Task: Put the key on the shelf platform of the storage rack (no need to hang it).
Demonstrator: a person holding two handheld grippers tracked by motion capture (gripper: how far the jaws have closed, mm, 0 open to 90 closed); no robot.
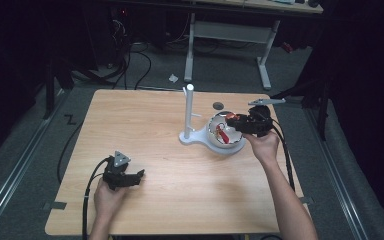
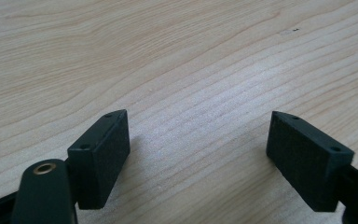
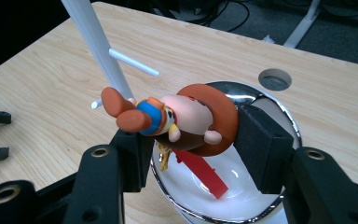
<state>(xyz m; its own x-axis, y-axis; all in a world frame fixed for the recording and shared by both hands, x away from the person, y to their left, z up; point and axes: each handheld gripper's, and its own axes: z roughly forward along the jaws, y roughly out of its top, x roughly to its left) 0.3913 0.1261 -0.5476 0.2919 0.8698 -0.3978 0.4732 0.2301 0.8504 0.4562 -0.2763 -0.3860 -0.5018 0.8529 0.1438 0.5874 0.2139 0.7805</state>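
Two grippers: one in each hand, both above the wooden table (image 1: 145, 125).
Right gripper (image 3: 191, 140): its black jaws are clamped on a small toy figure (image 3: 177, 116), one pad on each side of it.
Toy figure: brown hat, pale face, blue middle and orange feet; it lies on its side between the pads, directly over the bowl (image 3: 261, 196), feet pointing toward the white post.
Bowl: shiny metal with a white inside, sitting on the white stand (image 1: 195, 136); the right gripper (image 1: 240, 122) hovers at its far-right rim in the high view.
Inside the bowl: a red strip (image 3: 200, 170) and a small yellow piece lie on the bottom, under the figure.
White post (image 1: 188, 111): upright, just left of the bowl, with short pegs sticking out sideways.
Round hole (image 1: 218, 105): in the tabletop, just behind the bowl.
Left gripper (image 2: 198, 154): jaws spread wide with nothing between them, low over bare wood.
Left gripper's place (image 1: 127, 176): well apart from the bowl, toward the near-left of the table.
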